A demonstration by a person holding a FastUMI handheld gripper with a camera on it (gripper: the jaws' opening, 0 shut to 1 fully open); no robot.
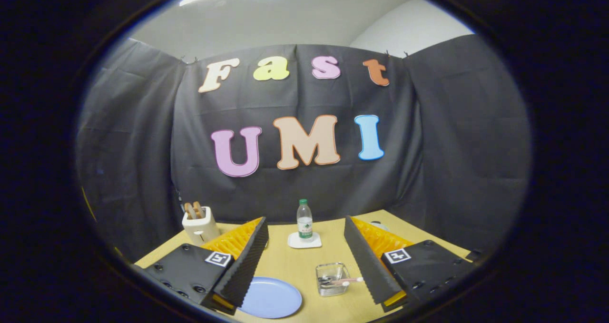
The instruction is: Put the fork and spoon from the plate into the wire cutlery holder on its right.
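My gripper (304,237) hangs above the wooden table (295,266), open, with nothing between its fingers. Below, between the fingers, a light blue plate (276,297) lies bare on the table, partly hidden by the left finger (247,261). To the plate's right stands the wire cutlery holder (332,278), close to the right finger (366,261). Cutlery lies inside it, dark pieces at the bottom and a pale pinkish handle (349,280) sticking out over its right rim.
A water bottle (304,220) stands on a white coaster (304,240) at the back of the table, beyond the fingers. A white toaster (200,224) with bread slices sits at the back left. A pale object (379,225) peeks out behind the right finger.
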